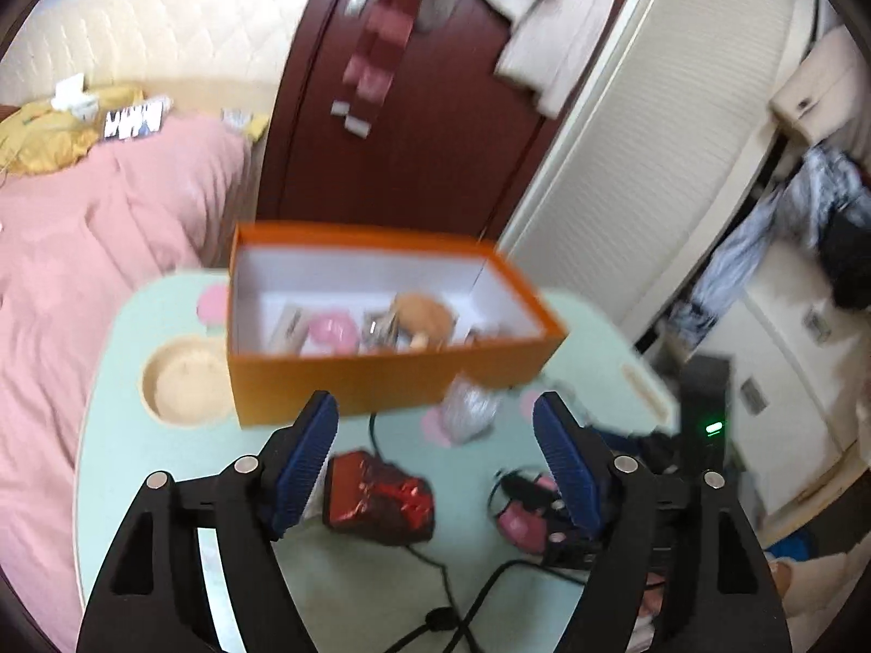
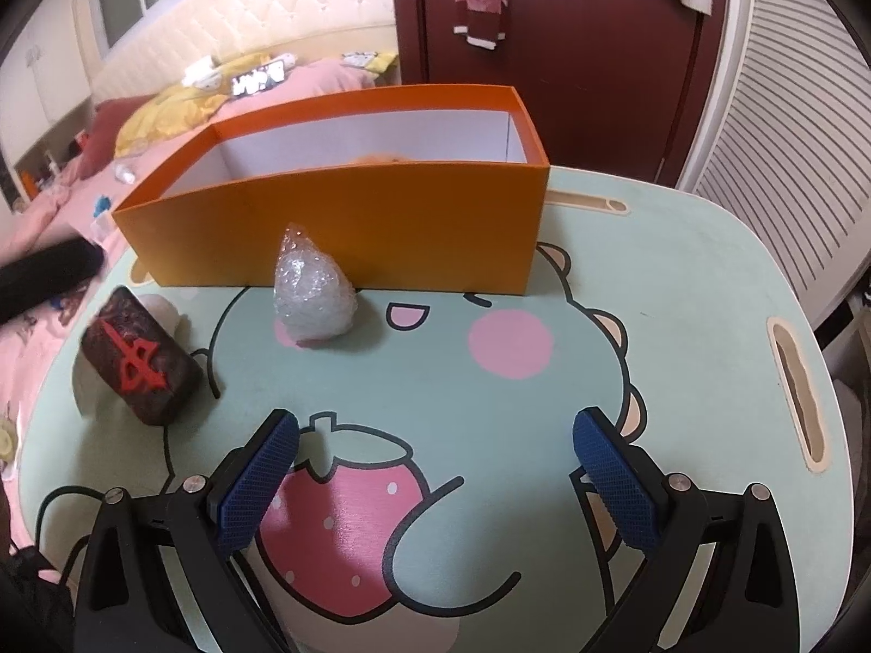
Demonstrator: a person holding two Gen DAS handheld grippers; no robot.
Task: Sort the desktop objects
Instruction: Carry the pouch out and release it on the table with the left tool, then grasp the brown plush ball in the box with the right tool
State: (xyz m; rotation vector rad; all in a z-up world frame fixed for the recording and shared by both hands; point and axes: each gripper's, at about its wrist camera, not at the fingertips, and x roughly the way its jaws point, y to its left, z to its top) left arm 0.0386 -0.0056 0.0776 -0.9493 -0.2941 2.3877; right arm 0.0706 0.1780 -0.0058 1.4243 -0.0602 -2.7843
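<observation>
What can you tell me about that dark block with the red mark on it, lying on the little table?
The dark block is a stubby, rounded rectangular piece, nearly black, with a bold red sword-like emblem on its top face. Its surface looks glossy, perhaps wrapped in film, though that is hard to tell. It lies flat on the mint-green table, askew, near the left edge, in front of the orange box and apart from it. Something pale sits just behind it. Neither gripper touches it.
</observation>
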